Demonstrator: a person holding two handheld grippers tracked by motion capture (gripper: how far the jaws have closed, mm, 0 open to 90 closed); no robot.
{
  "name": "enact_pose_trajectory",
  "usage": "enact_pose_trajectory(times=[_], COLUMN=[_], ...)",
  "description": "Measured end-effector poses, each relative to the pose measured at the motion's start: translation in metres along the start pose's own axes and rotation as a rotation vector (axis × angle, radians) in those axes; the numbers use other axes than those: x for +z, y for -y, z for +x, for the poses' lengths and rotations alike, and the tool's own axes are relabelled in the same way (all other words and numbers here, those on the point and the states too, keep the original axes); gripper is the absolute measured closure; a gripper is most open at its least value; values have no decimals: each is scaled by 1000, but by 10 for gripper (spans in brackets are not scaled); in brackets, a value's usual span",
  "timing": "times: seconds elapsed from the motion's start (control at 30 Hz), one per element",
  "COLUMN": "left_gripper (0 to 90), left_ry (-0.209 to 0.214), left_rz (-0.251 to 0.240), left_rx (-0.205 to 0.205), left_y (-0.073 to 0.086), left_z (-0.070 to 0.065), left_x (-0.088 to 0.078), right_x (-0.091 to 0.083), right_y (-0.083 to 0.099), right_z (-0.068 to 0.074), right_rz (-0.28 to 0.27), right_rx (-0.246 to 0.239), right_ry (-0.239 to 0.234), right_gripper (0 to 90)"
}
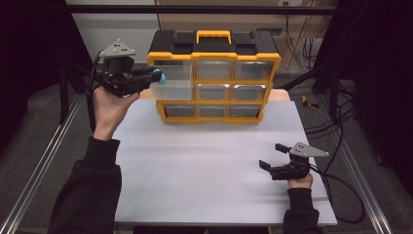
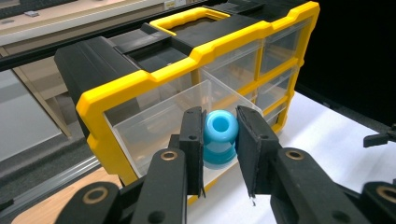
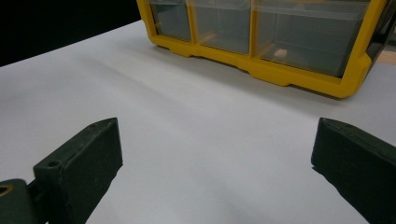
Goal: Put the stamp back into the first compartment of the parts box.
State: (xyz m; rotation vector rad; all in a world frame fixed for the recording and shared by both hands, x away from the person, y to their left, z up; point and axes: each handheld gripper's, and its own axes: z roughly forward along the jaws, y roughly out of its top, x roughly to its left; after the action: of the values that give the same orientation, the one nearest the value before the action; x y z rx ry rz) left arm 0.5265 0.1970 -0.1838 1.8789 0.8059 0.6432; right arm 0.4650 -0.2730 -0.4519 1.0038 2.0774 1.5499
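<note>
A yellow and black drawer cabinet (image 1: 214, 78) stands at the back of the white table (image 1: 204, 161). Its top-left clear drawer (image 1: 170, 84) is pulled out toward the left. My left gripper (image 1: 157, 75) is shut on a small blue plastic spool, held above that open drawer. In the left gripper view the blue spool (image 2: 219, 137) sits upright, pinched between the two black pads, with the open drawer (image 2: 163, 122) just beyond it. My right gripper (image 1: 272, 156) rests low at the table's right front, jaws wide apart and empty; its view looks across the table to the cabinet's bottom drawers (image 3: 299, 35).
Metal frame rails (image 1: 44, 161) run along both table sides. Cables (image 1: 341, 185) trail off the right edge. A wooden strip (image 2: 56, 196) edges the table beside the cabinet. A small object lies in one bottom drawer (image 3: 280, 52). Bare table lies between the cabinet and the right gripper.
</note>
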Motion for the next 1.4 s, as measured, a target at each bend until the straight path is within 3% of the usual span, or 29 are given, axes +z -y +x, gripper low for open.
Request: enact_pose_trajectory(times=[0.53, 1.4], left_gripper=[724, 723], left_ry=[-32, -50], left_rz=[31, 101], left_rx=[-21, -49], left_y=[-5, 11], left_z=[15, 26], left_x=[21, 54], right_x=[0, 0], right_y=[0, 0], right_z=[0, 0], right_rz=[-1, -3], right_rx=[2, 2], right_ry=[1, -2], right_gripper=[24, 25])
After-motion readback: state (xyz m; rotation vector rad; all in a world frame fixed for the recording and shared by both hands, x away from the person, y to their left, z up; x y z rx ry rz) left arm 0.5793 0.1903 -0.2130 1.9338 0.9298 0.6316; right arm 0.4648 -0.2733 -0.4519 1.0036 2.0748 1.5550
